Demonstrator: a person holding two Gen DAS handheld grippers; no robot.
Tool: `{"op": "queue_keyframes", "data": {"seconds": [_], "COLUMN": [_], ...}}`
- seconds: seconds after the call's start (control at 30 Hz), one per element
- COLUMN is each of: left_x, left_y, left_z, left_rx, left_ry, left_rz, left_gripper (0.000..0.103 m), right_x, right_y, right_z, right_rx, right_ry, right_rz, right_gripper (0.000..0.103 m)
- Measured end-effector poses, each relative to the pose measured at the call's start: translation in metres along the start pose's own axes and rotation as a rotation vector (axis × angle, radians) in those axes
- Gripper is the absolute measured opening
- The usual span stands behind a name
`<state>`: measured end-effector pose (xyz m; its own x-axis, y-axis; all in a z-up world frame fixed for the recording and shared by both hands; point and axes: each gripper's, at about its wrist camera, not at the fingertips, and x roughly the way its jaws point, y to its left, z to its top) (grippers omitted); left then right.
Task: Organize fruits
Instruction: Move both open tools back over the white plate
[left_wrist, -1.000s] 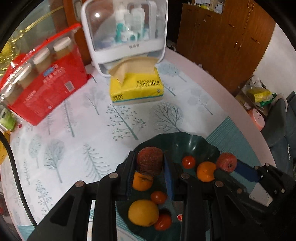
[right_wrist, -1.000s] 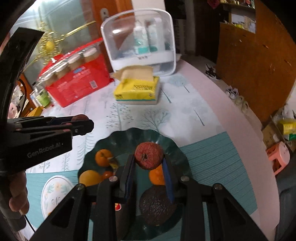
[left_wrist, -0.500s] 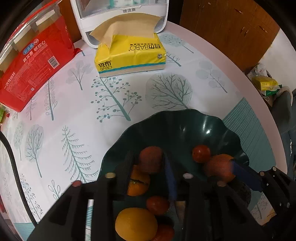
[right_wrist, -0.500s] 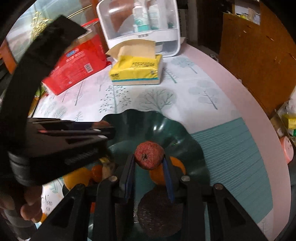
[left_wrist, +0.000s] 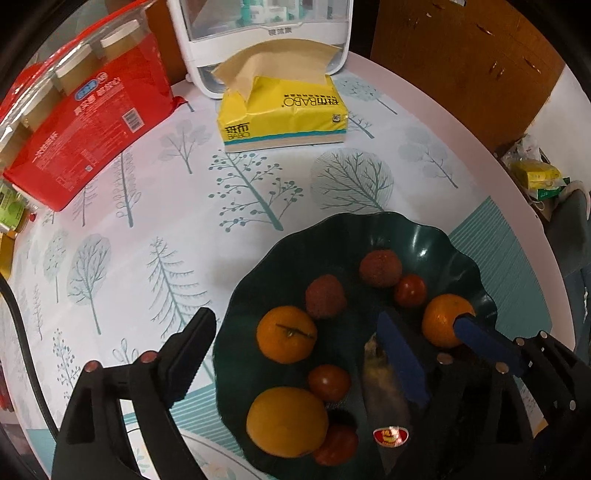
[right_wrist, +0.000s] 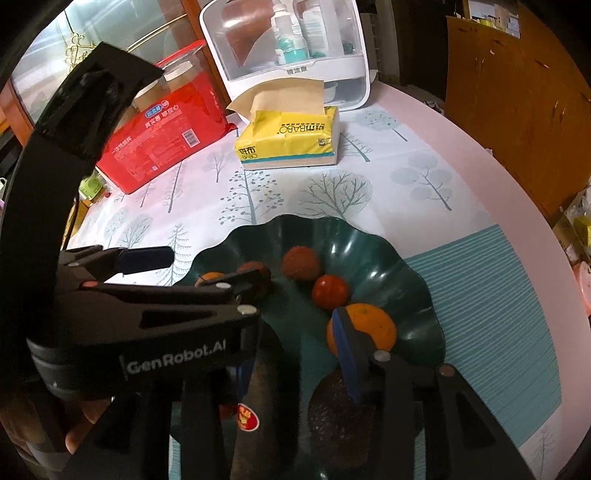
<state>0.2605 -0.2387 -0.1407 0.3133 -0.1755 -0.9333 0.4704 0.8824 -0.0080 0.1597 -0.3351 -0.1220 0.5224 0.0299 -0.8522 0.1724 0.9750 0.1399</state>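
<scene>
Jaws of both grippers stand open, holding nothing. Left gripper (left_wrist: 291, 354) hovers over the near-left part of the green bowl (left_wrist: 454, 240); right gripper (right_wrist: 295, 332) over its near-right. Two rough red fruits (left_wrist: 380, 267) lie apart on the far side, ahead of both. Nearest: orange (left_wrist: 286, 334) for left, orange (right_wrist: 364, 330) touching the right jaw's blue pad.

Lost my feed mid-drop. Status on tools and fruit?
Left tool open, empty. Right tool open, empty. Two lychees loose in the green dish with oranges and tomatoes. Both tools crowd over the dish.
</scene>
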Motion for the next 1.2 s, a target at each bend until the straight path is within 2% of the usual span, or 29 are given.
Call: {"op": "queue_keyframes", "data": {"seconds": [0.23,0.47,0.57,0.8,1.0,1.1,1.2], "left_x": [-0.021,-0.042,-0.052,-0.106,-0.165,-0.194,-0.213], "left_y": [0.011,0.028,0.035,0.049,0.076,0.1,0.125], "left_z": [-0.011,-0.027,-0.036,-0.054,-0.073,-0.092,-0.113], "left_rx": [-0.023,-0.064,-0.095,-0.115,-0.157,-0.195,-0.248], "left_ry": [-0.025,-0.052,-0.058,-0.133,-0.237,-0.284,-0.307], "left_rz": [0.022,0.011,-0.015,-0.016,0.013,0.046,0.077], "left_gripper": [0.1,0.102,0.102,0.102,0.102,0.102,0.102], "right_x": [-0.013,-0.024,-0.031,-0.06,-0.095,-0.111,-0.121], "right_y": [0.01,0.012,0.009,0.021,0.048,0.072,0.101], "right_z": [-0.006,-0.01,-0.009,-0.008,-0.001,-0.002,-0.005], "right_rx": [-0.017,-0.024,-0.001,-0.013,-0.053,-0.105,-0.169], "right_ry": [-0.016,-0.033,-0.043,-0.083,-0.131,-0.153,-0.165], "right_rz": [-0.001,-0.045,-0.058,-0.062,-0.012,0.027,0.072], "right_gripper": [0.041,0.04,0.041,0.04,0.041,0.042,0.047]}}
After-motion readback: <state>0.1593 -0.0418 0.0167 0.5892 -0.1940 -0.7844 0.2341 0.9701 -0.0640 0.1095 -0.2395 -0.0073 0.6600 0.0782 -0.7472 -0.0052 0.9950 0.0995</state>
